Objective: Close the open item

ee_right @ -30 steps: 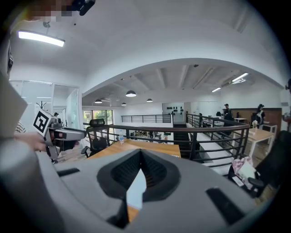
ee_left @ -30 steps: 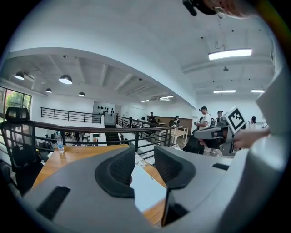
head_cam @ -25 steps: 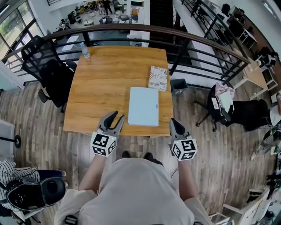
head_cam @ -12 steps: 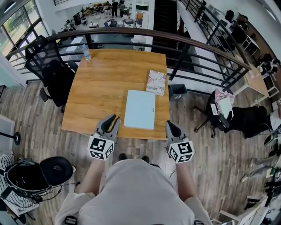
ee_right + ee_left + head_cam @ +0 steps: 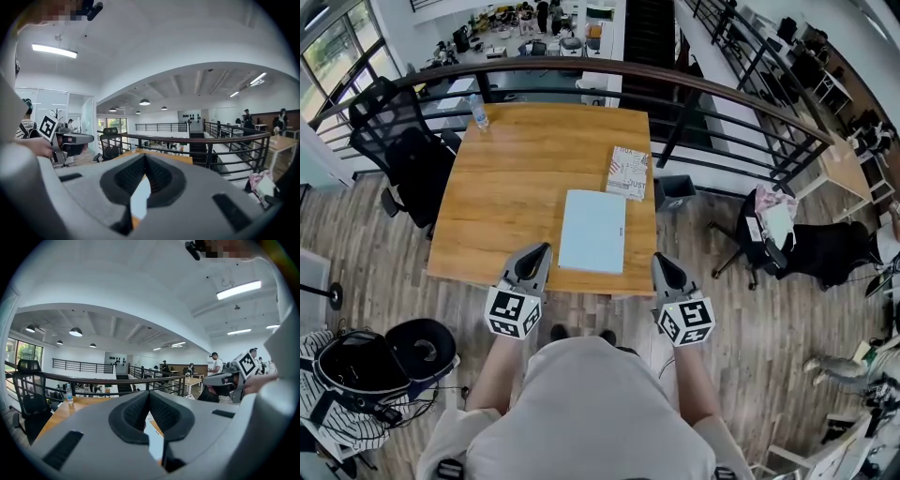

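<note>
1. Left gripper (image 5: 542, 250) hangs just off the near edge of the table (image 5: 516, 178), left of the laptop (image 5: 592, 231). Its jaws are closing until the tips meet, and nothing is between them.
2. Right gripper (image 5: 660, 261) hangs at the table's near right corner, just right of the laptop. Its jaws are also drawn together and empty.
3. The pale laptop lies flat on the near right part of the table, between the two grippers and a little beyond them. Its lid looks fully down, so the closing seems already done.
4. A patterned book (image 5: 628, 172) lies just beyond the laptop's far right corner, apart from it. A water bottle (image 5: 479, 111) stands at the far left corner.
5. Handling, as a judgement:
   - The laptop is a stiff, thin slab with some weight.
   - Its lid is smooth, so the pads are likely to slide on it.
   - The screen beneath is fragile.
6. Any further seating is best done as a gentle flat press with closed jaws at the middle of the lid's free edge. I cannot tell which edge carries the hinge.
</note>
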Tool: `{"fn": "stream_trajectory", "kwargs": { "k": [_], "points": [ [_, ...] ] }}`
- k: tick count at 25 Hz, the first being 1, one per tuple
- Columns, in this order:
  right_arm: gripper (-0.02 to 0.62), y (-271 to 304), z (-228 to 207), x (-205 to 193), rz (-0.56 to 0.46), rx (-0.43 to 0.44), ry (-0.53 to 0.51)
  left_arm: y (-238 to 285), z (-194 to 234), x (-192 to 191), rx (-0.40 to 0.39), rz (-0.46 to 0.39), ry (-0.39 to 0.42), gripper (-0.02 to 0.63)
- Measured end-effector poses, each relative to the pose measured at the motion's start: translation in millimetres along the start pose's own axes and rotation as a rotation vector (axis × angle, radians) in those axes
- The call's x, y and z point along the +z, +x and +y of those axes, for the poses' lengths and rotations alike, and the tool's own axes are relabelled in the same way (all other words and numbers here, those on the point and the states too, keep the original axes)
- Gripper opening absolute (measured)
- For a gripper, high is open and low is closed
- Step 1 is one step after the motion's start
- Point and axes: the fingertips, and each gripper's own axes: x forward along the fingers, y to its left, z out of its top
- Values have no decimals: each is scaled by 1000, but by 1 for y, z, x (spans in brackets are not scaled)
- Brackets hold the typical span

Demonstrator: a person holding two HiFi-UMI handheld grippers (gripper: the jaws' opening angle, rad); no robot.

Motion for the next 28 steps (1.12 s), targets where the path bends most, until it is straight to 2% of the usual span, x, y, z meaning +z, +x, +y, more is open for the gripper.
{"fn": "stream_trajectory", "kwargs": {
  "k": [5,28],
  "points": [
    [3,0,0,3,-9,4,-21,2,1,0,0,5,-1,-5],
    [2,8,-11,-1,-10,-1,2,15,6,-4,3,9,-27,-5]
  ]
}}
